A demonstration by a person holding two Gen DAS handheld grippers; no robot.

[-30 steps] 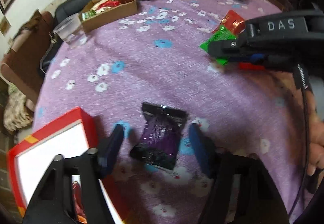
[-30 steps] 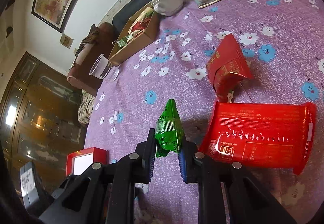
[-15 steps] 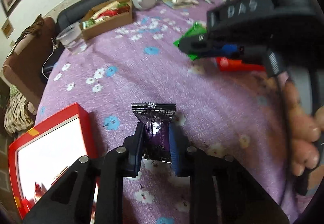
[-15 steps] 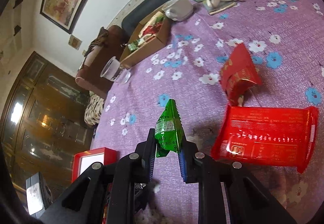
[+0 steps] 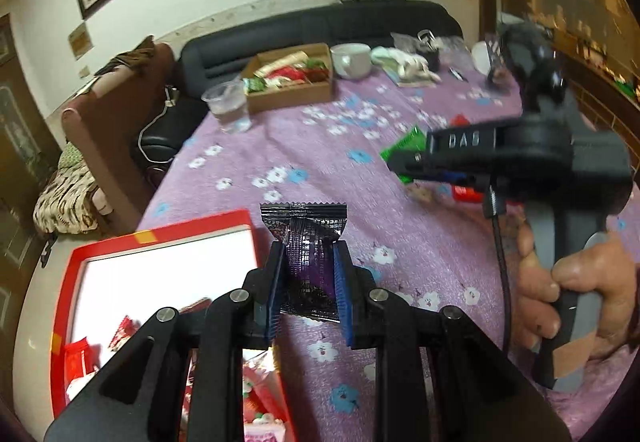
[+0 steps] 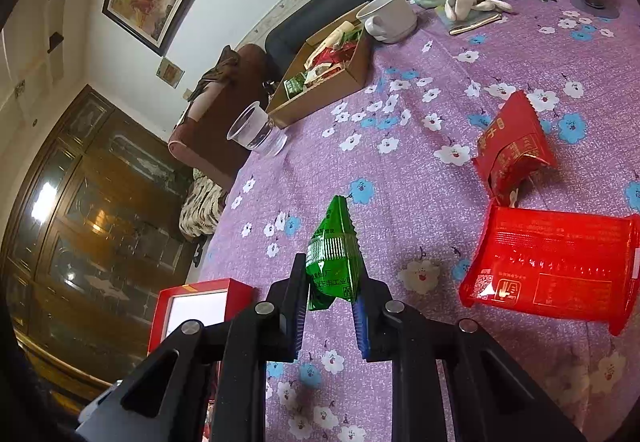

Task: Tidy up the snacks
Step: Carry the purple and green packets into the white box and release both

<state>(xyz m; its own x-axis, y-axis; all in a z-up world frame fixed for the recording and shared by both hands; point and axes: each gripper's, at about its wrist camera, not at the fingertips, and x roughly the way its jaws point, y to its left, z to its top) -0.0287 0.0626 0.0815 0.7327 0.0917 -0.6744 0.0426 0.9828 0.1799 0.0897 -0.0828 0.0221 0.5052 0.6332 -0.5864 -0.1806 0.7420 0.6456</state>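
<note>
Now clear of the purple flowered cloth, a dark purple snack packet (image 5: 310, 262) rides between the blue pads of the left claw (image 5: 308, 282), which a second ago stood wide open around the same packet as it lay flat on the desk (image 5: 320, 162). Since then the jaws have closed onto the wrapper's sides and the packet has come up off the cloth, its crimped top edge level and pointing away from the camera. Just to the left and below sits the red-rimmed box (image 5: 160, 234), its white interior already holding a few red-wrapped snacks near the bottom of the left wrist view. Alongside, the right claw (image 6: 332, 282) stays clenched on a green snack packet (image 6: 332, 262), held upright above the desk as it was a second ago; a person's hand (image 5: 568, 294) grips its handle. Two red packets, a crumpled small one (image 6: 512, 150) and a flat large one (image 6: 552, 270), lie untouched on the cloth at the right. Farther back a cardboard box of assorted snacks (image 5: 292, 82), a clear plastic cup (image 5: 228, 106) and a white mug (image 5: 352, 58) stand near the desk's far edge. With both packets lifted and the red-rimmed box close by, the sorting appears poised at the drop-off stage, likely with the purple packet going in first.
</note>
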